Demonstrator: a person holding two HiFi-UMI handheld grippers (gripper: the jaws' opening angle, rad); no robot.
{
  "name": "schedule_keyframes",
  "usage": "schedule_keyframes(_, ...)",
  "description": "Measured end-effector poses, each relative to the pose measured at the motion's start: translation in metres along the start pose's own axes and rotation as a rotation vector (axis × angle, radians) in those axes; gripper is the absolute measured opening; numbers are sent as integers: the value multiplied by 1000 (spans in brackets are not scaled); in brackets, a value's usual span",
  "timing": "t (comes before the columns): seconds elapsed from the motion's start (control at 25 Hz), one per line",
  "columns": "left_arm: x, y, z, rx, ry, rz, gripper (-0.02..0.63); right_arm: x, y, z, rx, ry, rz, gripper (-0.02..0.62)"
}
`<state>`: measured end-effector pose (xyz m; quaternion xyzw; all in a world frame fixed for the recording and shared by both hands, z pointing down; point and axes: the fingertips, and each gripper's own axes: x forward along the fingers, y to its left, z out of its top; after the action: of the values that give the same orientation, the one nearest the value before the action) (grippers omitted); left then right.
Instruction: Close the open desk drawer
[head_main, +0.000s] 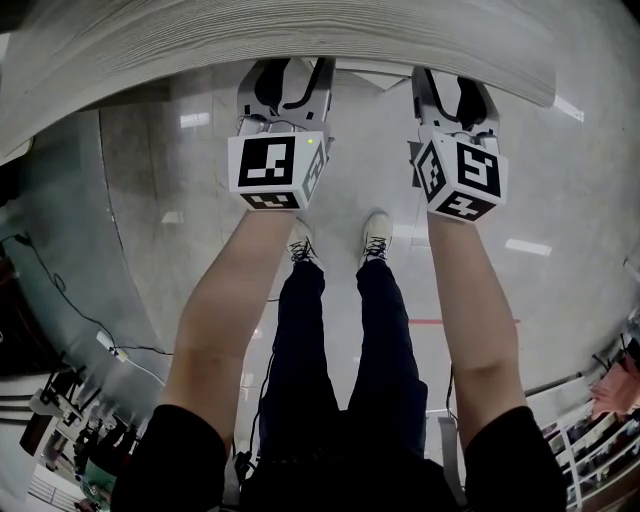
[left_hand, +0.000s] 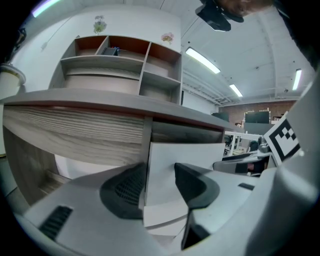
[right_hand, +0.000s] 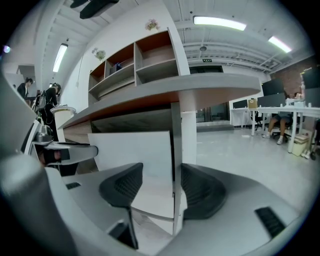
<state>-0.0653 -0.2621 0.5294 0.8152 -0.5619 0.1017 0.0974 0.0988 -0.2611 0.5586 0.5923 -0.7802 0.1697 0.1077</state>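
Note:
The desk has a grey top (left_hand: 100, 97) with a wood-grain front (left_hand: 75, 135) under it; in the head view its wood-grain edge (head_main: 300, 40) runs across the top. A white panel (left_hand: 185, 165) stands below, and whether the wood-grain front is the drawer I cannot tell. My left gripper (left_hand: 157, 187) is open, its jaws either side of the panel's upright edge without pressing it. My right gripper (right_hand: 160, 187) is open too, with a grey upright (right_hand: 176, 150) between its pads. Seen from above, both grippers (head_main: 290, 75) (head_main: 452, 85) reach under the desk edge.
A shelf unit (left_hand: 120, 65) stands on the desk. The person's legs and shoes (head_main: 375, 235) are on the glossy floor (head_main: 150, 180) below the grippers. Cables and a power strip (head_main: 105, 342) lie at the left. Office desks and seated people (right_hand: 280, 122) are far off at the right.

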Motion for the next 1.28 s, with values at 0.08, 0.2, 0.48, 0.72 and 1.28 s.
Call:
schedule_keyframes(0.08,-1,1,-1,-7,7,0,186,0,0,0,-1,6,-1,242)
schedule_keyframes(0.2,-7,1,-5,-4,21,-3,186,-1,-1,-4,4,27,-7,242)
schedule_keyframes(0.48,-37,-3,-19,6,51,-27,184,-17,13,-15,30,54,18,236)
schedule_keyframes(0.72,-64,-13,-8,33,46,-84,9,-46,52,-11,-47,56,104,18)
schedule_keyframes(1.28,-160,-52,65,42,5,-253,9,-133,156,58,-175,-11,345,18)
